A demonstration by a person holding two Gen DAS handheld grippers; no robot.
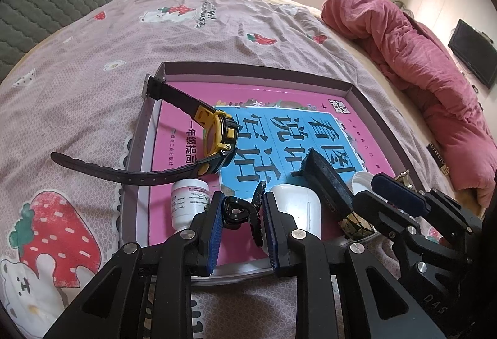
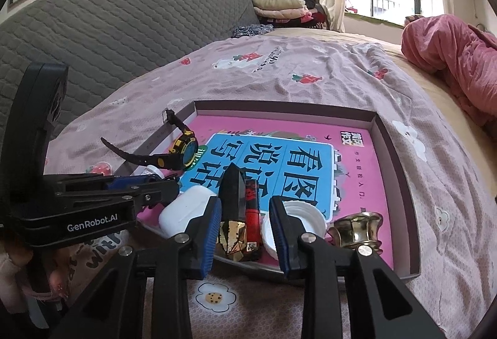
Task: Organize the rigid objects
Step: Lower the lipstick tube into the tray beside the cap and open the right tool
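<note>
Red tube [image 2: 251, 216] label, too small to read

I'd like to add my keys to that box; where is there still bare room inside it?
The far half of the box is free: the book cover lies bare from the watch across to the right wall. The near edge is crowded: pill bottle, black clip, white case, black-and-gold piece, red tube, white lid, brass stand.

Shallow box [image 1: 382, 118] on strawberry-print bed [image 1: 93, 65]
</note>
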